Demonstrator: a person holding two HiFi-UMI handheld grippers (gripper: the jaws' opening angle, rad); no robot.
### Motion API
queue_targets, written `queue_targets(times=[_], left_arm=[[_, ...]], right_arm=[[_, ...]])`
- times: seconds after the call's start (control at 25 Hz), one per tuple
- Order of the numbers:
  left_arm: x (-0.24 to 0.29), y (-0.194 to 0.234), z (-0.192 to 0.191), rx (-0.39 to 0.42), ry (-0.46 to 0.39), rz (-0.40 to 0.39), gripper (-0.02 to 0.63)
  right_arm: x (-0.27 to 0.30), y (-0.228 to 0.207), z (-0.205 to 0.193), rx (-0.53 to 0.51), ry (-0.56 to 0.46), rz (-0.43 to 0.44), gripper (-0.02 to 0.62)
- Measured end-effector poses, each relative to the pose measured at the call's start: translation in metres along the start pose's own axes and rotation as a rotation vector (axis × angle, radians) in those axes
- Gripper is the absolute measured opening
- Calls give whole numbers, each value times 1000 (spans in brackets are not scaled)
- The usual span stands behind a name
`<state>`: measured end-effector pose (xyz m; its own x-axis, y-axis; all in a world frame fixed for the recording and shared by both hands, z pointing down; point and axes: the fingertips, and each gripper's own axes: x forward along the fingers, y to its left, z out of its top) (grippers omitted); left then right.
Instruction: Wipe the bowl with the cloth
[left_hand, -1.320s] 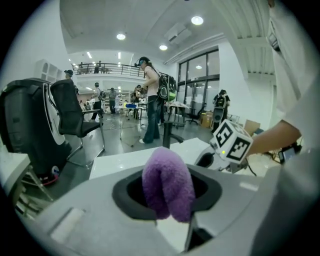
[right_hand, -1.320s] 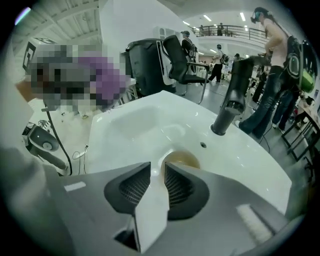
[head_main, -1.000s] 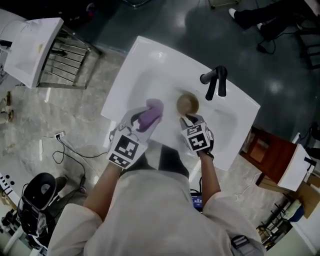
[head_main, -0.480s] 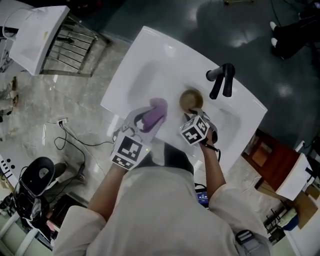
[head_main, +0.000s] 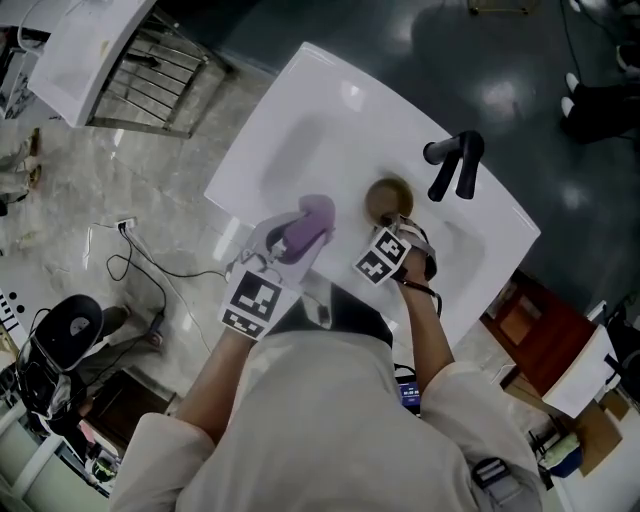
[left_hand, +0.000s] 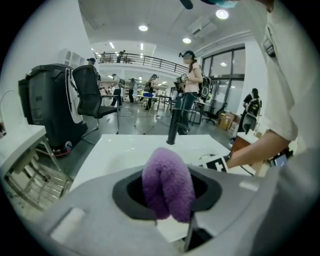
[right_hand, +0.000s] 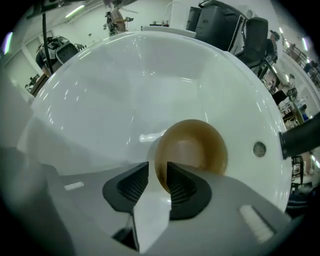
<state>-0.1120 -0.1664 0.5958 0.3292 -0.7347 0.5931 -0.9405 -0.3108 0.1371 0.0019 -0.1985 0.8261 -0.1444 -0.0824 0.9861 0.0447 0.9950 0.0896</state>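
A small brown bowl (head_main: 388, 198) stands in the white sink (head_main: 300, 130), just in front of the black faucet (head_main: 455, 160). My right gripper (head_main: 392, 228) points straight down at the bowl's near edge. In the right gripper view the bowl (right_hand: 192, 147) has its near rim between the jaws of the right gripper (right_hand: 157, 182). Those jaws have just been opening, and a gap shows between the left pad and the rim. My left gripper (head_main: 295, 238) is shut on a folded purple cloth (head_main: 308, 222) and holds it over the sink's near left part. The cloth (left_hand: 167, 182) bulges up out of that gripper's jaws.
The sink's overflow hole (right_hand: 259, 148) lies right of the bowl, below the faucet (right_hand: 300, 140). A metal rack (head_main: 150, 75) stands beyond the sink's left end and a red-brown cabinet (head_main: 530, 310) at its right. Cables (head_main: 130, 265) lie on the marble floor.
My right gripper has sunk towards the bowl and rolled, so its marker cube faces another way. The left gripper with the cloth has hardly moved.
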Motion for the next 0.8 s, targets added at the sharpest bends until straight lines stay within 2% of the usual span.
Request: queue_targets(times=[0.16, 0.28, 0.64, 0.8], left_arm=[[0, -3, -1, -3, 2, 5, 123], [3, -8, -2, 0, 4, -1, 123], [7, -19, -2, 15, 12, -23, 123], [7, -21, 1, 23, 11, -32, 123]], right_arm=[[8, 0, -11, -55, 57, -22, 120], [13, -1, -16, -53, 73, -21, 118], [16, -4, -18, -46, 62, -30, 106], [12, -6, -15, -49, 45, -51, 70]])
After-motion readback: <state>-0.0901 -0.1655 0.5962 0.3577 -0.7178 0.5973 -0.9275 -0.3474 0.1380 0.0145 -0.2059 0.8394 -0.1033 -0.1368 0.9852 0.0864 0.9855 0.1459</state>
